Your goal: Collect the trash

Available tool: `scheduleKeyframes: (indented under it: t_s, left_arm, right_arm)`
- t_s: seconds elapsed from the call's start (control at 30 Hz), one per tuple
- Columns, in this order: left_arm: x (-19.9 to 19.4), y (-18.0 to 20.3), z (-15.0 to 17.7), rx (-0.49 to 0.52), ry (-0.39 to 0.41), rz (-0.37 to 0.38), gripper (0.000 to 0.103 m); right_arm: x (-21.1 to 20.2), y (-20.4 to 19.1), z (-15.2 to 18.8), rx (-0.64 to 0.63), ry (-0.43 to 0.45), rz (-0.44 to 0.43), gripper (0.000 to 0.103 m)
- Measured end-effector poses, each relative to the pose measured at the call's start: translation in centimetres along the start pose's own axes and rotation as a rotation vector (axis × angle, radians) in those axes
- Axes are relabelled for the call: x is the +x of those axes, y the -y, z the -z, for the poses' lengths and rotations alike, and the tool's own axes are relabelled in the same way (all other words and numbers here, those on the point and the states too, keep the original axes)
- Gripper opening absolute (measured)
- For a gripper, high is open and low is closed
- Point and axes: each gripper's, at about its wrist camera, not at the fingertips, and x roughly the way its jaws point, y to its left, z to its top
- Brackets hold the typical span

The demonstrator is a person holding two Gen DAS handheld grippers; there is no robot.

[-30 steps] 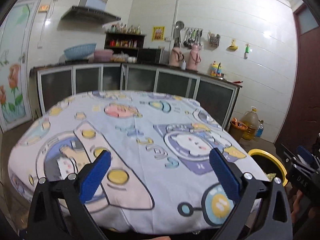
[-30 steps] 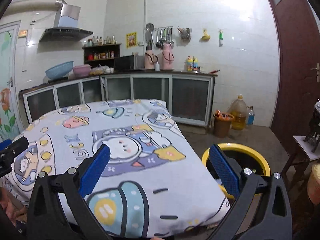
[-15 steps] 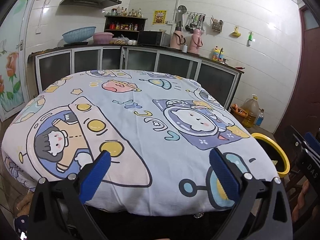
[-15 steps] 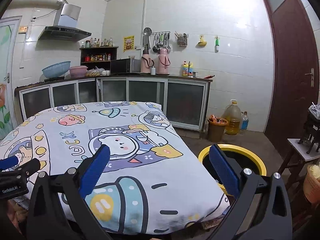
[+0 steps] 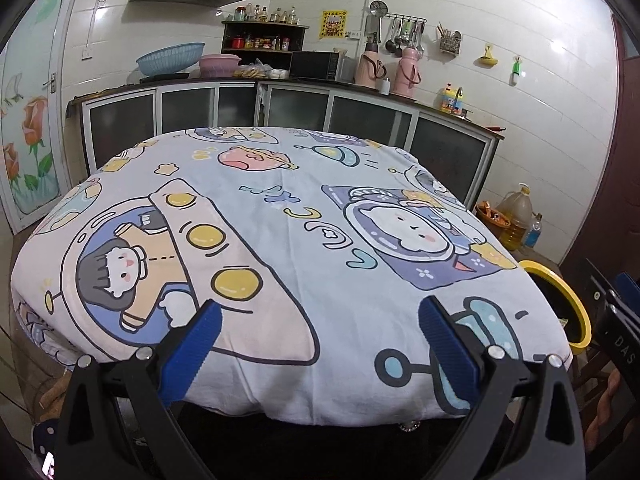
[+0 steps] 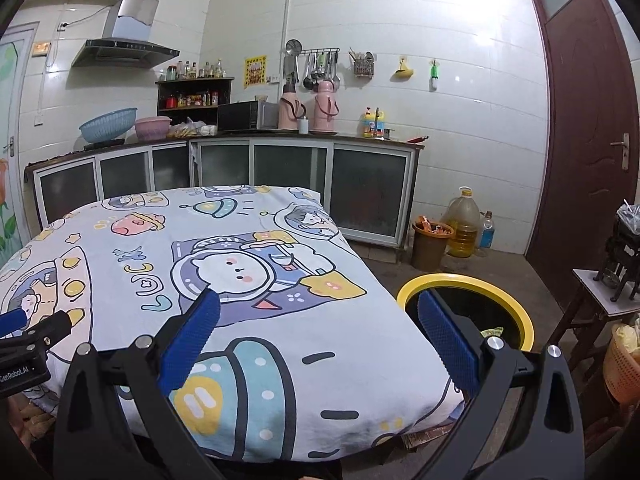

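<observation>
A table under a cartoon-print cloth (image 5: 304,240) (image 6: 256,280) fills both views, and I see no loose trash on its top. To its right on the floor stands a black bin with a yellow rim (image 6: 468,280) (image 5: 560,292), with some scraps inside. My left gripper (image 5: 320,320) hangs open at the table's near edge, nothing between its blue pads. My right gripper (image 6: 320,312) is open too, over the table's near right corner, its right finger in front of the bin. Each gripper shows at the edge of the other's view.
Kitchen cabinets (image 6: 296,172) with basins, flasks and a microwave line the back wall. A small brown bin (image 6: 430,246), an oil jug (image 6: 464,228) and a bottle stand on the floor beyond. A brown door (image 6: 588,140), a side table (image 6: 600,300) and an orange basket (image 6: 624,368) are at the right.
Both cameras have risen and tilted a little, so the tabletop sits lower and nearer in view. Both grippers stay open and hold nothing.
</observation>
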Motion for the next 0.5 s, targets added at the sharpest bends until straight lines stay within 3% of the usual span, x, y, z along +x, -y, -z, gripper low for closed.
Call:
scheduleKeyframes:
  t_s: [0.5]
  left_arm:
    - [0.03,0.47,0.19,0.018,-0.008,0.002,0.095]
  right_arm:
    - [0.71,-0.02,0.31,-0.003,-0.023,-0.006,0.095]
